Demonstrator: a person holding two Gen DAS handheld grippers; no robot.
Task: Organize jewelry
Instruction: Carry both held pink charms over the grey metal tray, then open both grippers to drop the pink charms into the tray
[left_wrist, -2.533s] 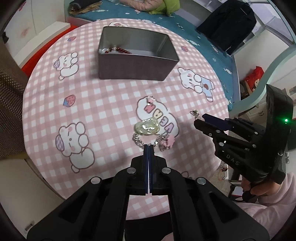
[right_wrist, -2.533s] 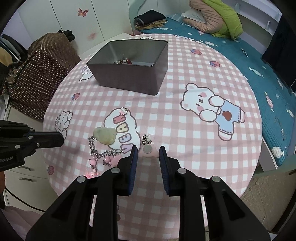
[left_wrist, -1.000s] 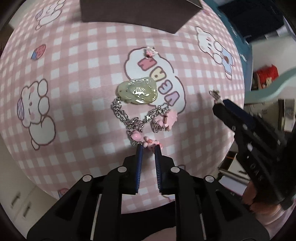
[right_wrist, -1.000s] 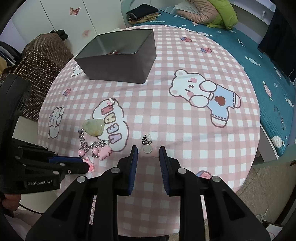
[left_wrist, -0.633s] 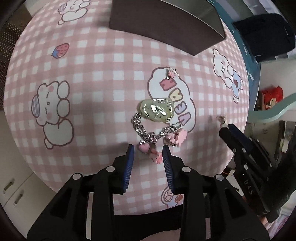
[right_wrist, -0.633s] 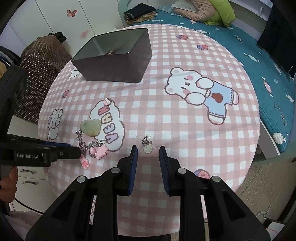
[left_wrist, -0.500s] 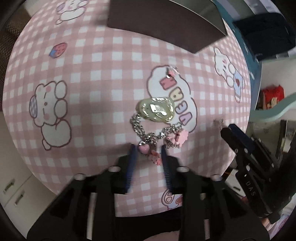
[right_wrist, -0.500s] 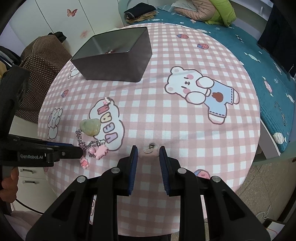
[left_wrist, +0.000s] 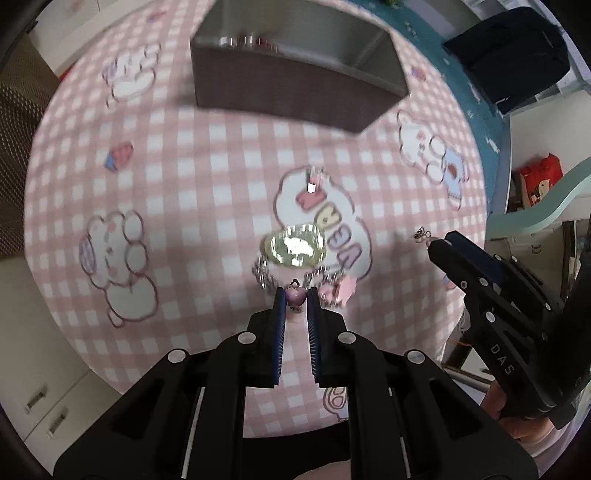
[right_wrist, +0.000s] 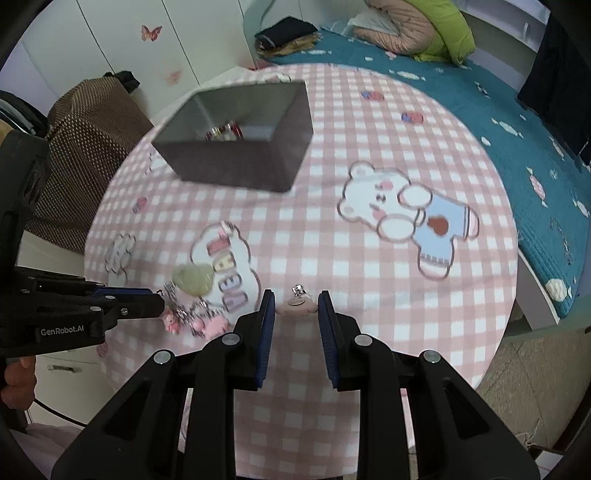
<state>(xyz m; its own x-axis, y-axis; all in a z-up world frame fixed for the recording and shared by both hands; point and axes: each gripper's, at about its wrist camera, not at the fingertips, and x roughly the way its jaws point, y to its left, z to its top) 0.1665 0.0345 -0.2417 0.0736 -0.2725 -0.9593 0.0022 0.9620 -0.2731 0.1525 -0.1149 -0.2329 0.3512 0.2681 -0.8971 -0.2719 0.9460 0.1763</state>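
Observation:
My left gripper (left_wrist: 295, 297) is shut on the pink heart charm (left_wrist: 296, 295) of a silver chain bracelet (left_wrist: 266, 275) with a pale green stone (left_wrist: 295, 245) and pink charms (left_wrist: 340, 290). The bracelet also shows in the right wrist view (right_wrist: 192, 280), at the left gripper's tips (right_wrist: 155, 301). My right gripper (right_wrist: 297, 310) holds a small pink cloud charm (right_wrist: 297, 305) between its fingertips; its silver clasp (right_wrist: 297, 289) sticks out. The grey metal box (left_wrist: 295, 70) stands at the far side with red beads (right_wrist: 223, 133) inside.
A small pink earring (left_wrist: 314, 177) lies on the cloth's cloud print (left_wrist: 332, 221). The round table has a pink checked cloth (right_wrist: 332, 140). A bed with a teal cover (right_wrist: 480, 85) lies beyond, and a brown dotted bag (right_wrist: 85, 122) to the left.
My left gripper opened, moved over the bracelet's charms and closed on the pink heart. The view now tilts up toward the box. My right gripper keeps the cloud charm.

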